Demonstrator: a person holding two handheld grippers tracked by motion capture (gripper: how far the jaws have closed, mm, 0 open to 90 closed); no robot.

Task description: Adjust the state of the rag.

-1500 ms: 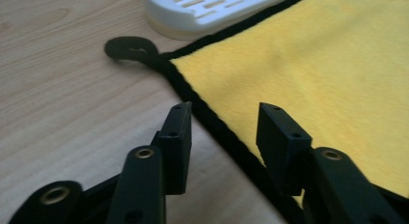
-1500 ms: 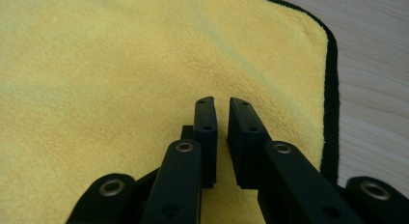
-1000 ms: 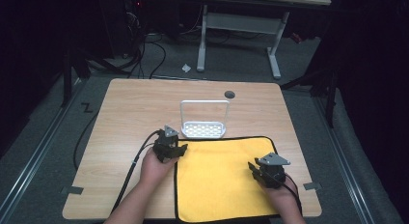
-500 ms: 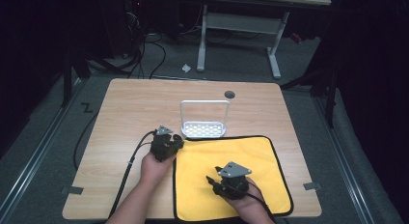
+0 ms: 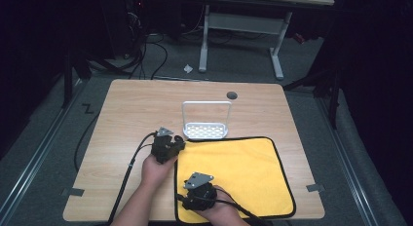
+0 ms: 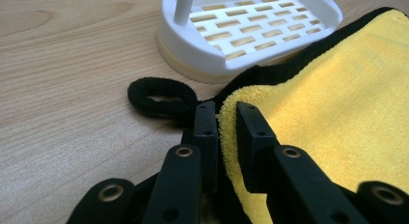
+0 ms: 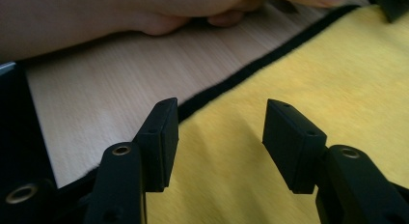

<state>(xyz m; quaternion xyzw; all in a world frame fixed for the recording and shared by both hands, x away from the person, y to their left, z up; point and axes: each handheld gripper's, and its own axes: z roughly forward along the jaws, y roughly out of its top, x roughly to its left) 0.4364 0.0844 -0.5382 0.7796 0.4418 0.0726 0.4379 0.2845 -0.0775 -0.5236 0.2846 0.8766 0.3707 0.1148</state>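
A yellow cloth with black trim lies flat on the front right of the wooden table. My left gripper sits at its far left corner. In the left gripper view the left gripper is shut on the cloth edge beside a black hanging loop; its jaws closed and have just eased slightly. My right gripper is near the cloth's front left edge. In the right gripper view the right gripper is open, having just been opening, low over the cloth and gripping nothing.
A white slotted rack with a hoop handle stands just beyond the cloth's far edge, close to the left gripper; its base sits right ahead of the jaws. A round hole is in the table behind it. The left hand rests ahead of the right gripper.
The right gripper has travelled left from the cloth's right edge to its front left part, with its jaws now wider. The left gripper has stayed at the corner and closed on the cloth.
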